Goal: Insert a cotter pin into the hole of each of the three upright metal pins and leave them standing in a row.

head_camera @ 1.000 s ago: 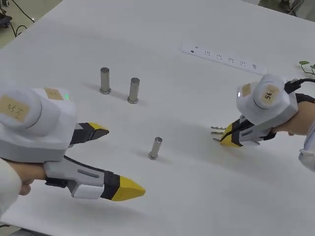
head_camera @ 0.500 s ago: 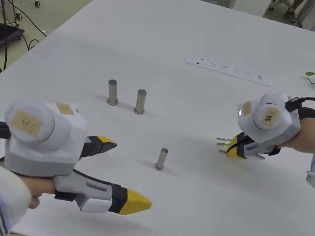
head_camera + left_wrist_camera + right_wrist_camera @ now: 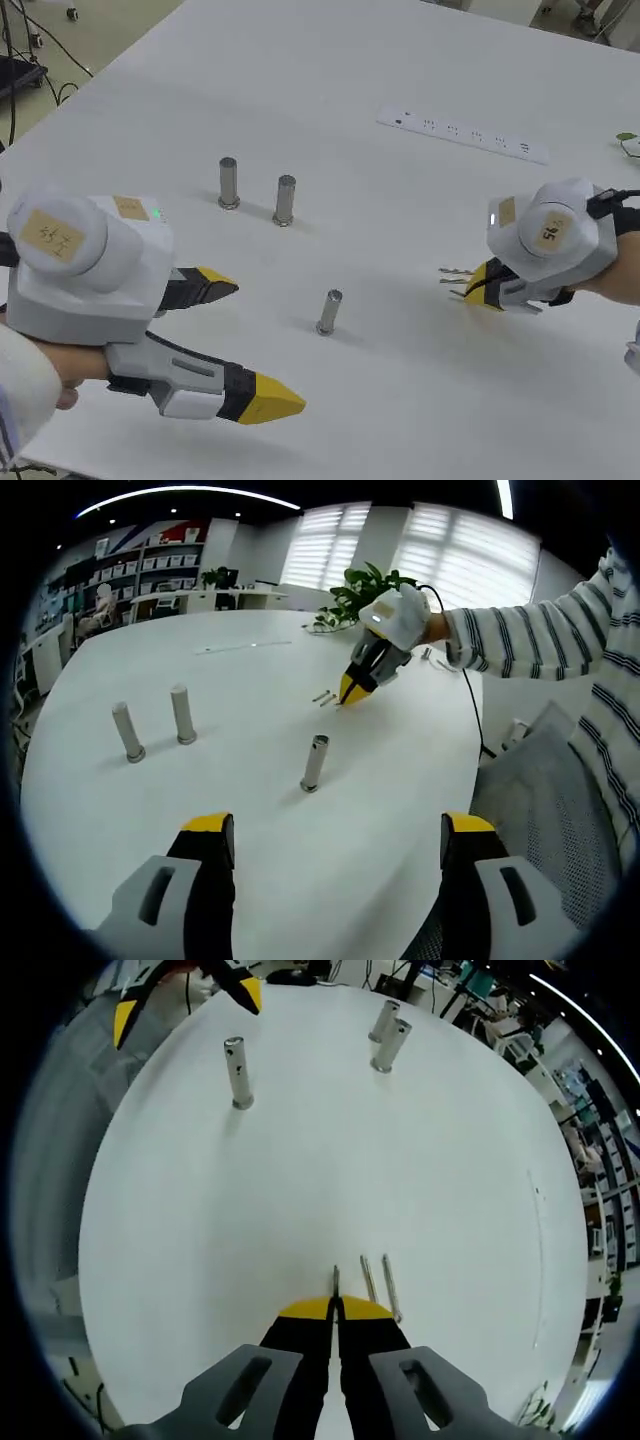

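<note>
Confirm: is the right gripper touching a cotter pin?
Touching. The right gripper view shows the right gripper shut on one cotter pin, which sticks out between its yellow tips.

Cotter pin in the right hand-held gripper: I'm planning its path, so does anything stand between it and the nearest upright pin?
Nothing visible does. Only bare table lies between the cotter pin, in the shut right hand-held gripper, and the nearest pin. Two spare cotter pins lie beside it, off that line.

Bright, even light; fisheye-warped edges
</note>
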`<control>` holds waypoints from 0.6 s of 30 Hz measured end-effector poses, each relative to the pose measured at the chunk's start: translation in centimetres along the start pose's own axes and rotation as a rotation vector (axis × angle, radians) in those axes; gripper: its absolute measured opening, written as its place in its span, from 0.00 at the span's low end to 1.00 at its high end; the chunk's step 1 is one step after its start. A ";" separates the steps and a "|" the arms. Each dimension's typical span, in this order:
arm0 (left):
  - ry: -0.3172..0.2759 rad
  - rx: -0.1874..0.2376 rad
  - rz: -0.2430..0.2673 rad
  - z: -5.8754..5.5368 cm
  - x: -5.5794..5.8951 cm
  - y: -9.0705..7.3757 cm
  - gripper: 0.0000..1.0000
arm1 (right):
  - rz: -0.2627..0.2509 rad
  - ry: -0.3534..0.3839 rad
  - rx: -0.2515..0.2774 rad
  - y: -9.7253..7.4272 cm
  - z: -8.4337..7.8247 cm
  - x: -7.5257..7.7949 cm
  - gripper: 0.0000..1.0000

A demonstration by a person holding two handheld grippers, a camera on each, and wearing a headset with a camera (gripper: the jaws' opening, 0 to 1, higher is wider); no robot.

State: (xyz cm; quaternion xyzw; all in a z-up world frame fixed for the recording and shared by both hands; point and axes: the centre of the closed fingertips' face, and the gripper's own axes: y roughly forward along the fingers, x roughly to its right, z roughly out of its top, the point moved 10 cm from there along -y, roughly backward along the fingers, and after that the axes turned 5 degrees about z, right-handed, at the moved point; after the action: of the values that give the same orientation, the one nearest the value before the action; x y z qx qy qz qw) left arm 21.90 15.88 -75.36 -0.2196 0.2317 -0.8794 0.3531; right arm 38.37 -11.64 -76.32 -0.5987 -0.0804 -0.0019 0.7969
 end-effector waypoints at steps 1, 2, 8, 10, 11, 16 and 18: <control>0.000 0.000 0.003 0.0 0.0 0.0 0.84 | -0.005 0.000 0.004 -0.1 0.1 -0.2 0.02; 0.001 0.003 0.005 0.1 -0.1 -0.1 0.84 | -0.014 0.000 0.012 -0.4 0.2 -0.3 0.02; 0.015 0.010 0.007 0.5 -0.1 -0.2 0.82 | -0.055 -0.009 0.056 -1.5 0.7 -1.3 0.02; 0.018 0.014 0.009 0.6 -0.2 -0.2 0.82 | -0.088 0.003 0.082 -2.0 0.9 -1.5 0.02; 0.014 0.017 0.013 0.7 -0.3 -0.2 0.82 | -0.103 0.013 0.099 -2.2 1.0 -1.6 0.02; -0.004 0.048 0.023 1.3 -0.7 -0.3 0.79 | -0.155 0.033 0.145 -3.2 1.3 -2.5 0.02; -0.004 0.062 0.026 1.6 -0.8 -0.3 0.78 | -0.166 0.045 0.166 -3.6 1.4 -2.9 0.02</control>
State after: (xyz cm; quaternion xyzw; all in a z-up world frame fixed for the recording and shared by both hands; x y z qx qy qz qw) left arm 23.13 16.28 -74.10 -0.2072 0.2064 -0.8811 0.3717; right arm 34.97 -11.57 -72.93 -0.5219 -0.1116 -0.0748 0.8424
